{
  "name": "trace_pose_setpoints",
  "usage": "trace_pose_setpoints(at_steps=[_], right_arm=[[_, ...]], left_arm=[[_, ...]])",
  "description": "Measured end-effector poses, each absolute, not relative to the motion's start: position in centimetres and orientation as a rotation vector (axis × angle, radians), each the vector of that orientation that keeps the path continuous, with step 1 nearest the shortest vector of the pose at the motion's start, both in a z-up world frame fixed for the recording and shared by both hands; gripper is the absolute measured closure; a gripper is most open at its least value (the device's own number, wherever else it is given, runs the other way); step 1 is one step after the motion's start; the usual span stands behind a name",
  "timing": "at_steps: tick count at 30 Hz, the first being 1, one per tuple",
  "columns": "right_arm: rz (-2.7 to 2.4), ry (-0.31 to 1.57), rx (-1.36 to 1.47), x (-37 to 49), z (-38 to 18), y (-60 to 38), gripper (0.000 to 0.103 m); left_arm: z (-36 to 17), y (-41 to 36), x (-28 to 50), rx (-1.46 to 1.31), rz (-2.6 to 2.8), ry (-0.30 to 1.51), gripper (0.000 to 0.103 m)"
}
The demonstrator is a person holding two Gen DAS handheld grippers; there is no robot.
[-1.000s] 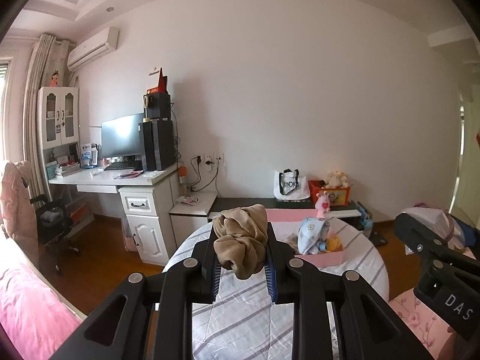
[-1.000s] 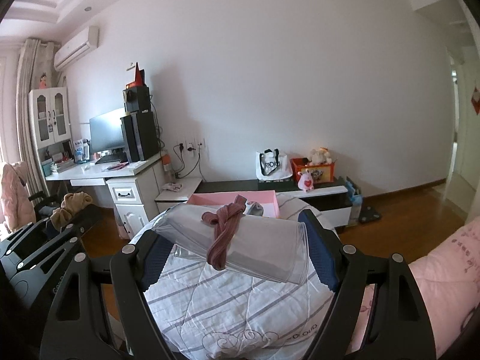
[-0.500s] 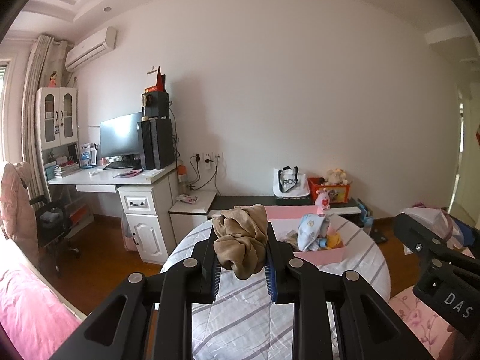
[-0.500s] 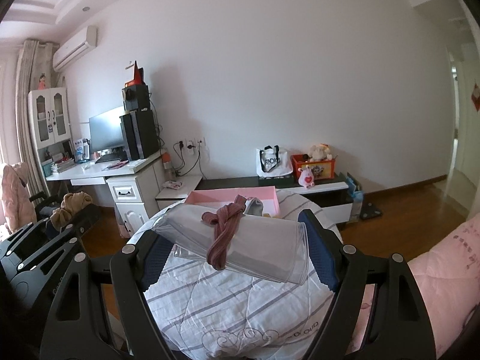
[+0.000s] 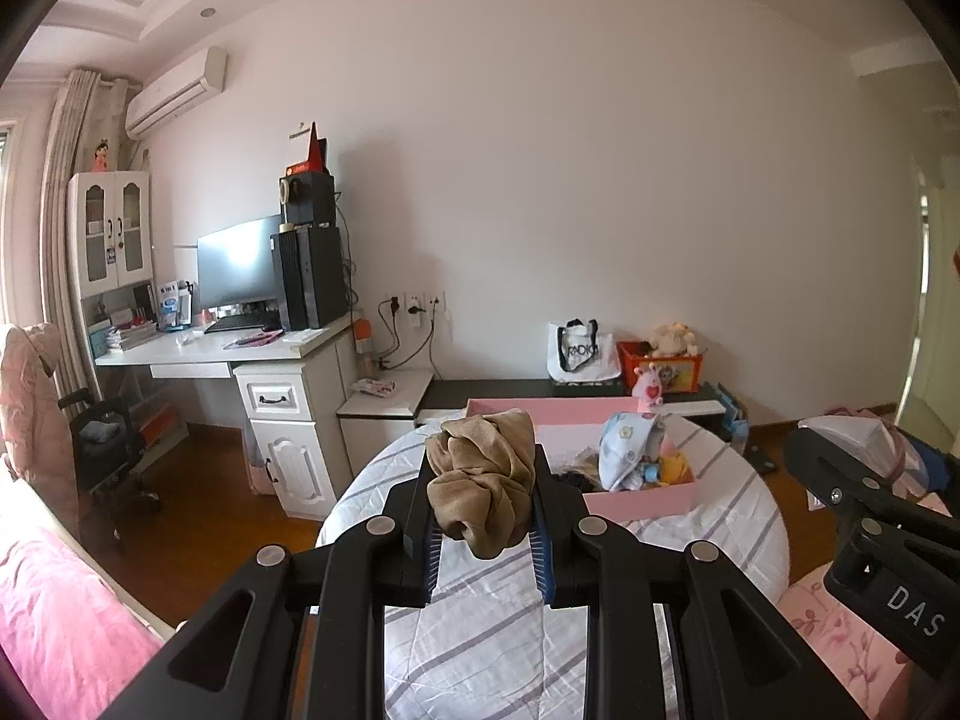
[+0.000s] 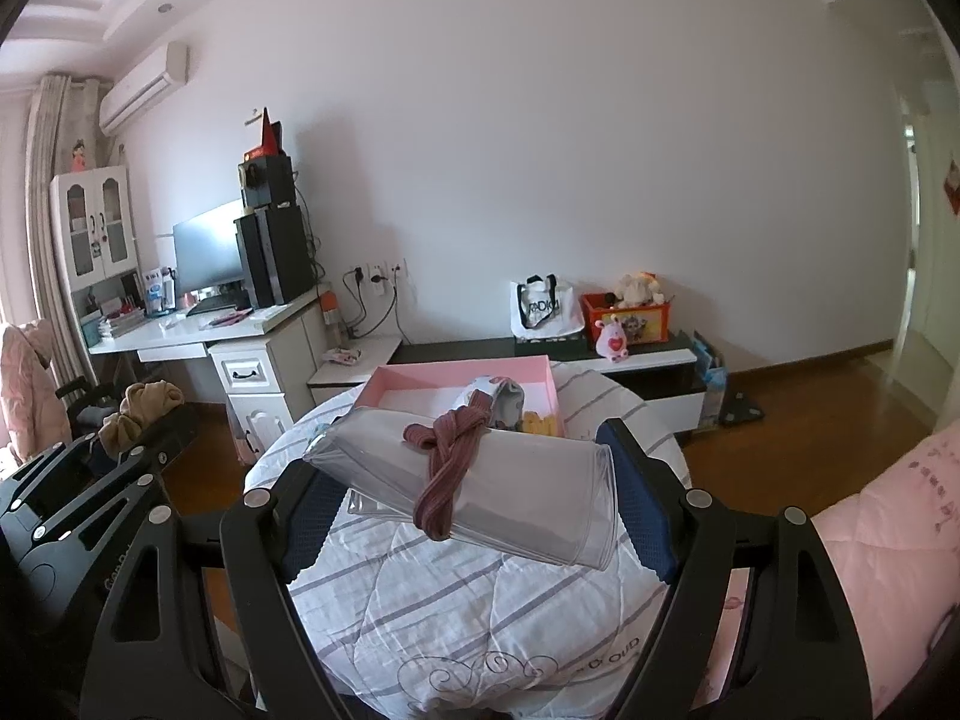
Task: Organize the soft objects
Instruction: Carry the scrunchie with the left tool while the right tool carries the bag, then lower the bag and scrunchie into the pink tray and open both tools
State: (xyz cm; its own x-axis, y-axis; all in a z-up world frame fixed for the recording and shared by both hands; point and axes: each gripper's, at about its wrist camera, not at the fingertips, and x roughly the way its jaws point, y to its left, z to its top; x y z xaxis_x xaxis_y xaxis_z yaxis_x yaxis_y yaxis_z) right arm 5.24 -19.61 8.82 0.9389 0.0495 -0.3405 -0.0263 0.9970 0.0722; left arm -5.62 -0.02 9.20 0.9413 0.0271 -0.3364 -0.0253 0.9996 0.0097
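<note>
Barely anything shifts: left claw (image 5: pixel 483 501) still clamps the tan scrunchie (image 5: pixel 483 474), pink box (image 5: pixel 636 495) at 2 o'clock; right claw (image 6: pixel 474 501) keeps gripping the clear pouch (image 6: pixel 480 483).

A white desk (image 5: pixel 216 351) stands against the left wall, carrying a dark monitor (image 5: pixel 237 264) and a black computer tower (image 5: pixel 309 276) with a speaker (image 5: pixel 306 198) on top. An air conditioner (image 5: pixel 177 93) hangs high on the wall above a white cabinet (image 5: pixel 111 228) with glass doors. A black office chair (image 5: pixel 102 450) sits by the desk. Along the far wall runs a low black-and-white bench (image 6: pixel 636 360), holding a white tote bag (image 6: pixel 543 306), a red box (image 6: pixel 630 315) with a plush toy in it, and a small pink toy (image 6: pixel 613 339). The floor (image 6: pixel 810 396) is brown wood.
</note>
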Motion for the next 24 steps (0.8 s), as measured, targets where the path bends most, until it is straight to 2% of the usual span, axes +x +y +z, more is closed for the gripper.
trace_pose_setpoints(at_steps=[10, 24], right_arm=[[0.03, 0.413, 0.081, 8.2, 6.8, -19.9, 0.025], [0.02, 0.512, 0.111, 14.1, 3.4, -20.9, 0.025]], left_arm=[[8.0, 0.0, -1.9, 0.017, 0.019, 0.403, 0.081], [6.1, -0.3, 8.3, 0.046, 0.014, 0.517, 0.081]])
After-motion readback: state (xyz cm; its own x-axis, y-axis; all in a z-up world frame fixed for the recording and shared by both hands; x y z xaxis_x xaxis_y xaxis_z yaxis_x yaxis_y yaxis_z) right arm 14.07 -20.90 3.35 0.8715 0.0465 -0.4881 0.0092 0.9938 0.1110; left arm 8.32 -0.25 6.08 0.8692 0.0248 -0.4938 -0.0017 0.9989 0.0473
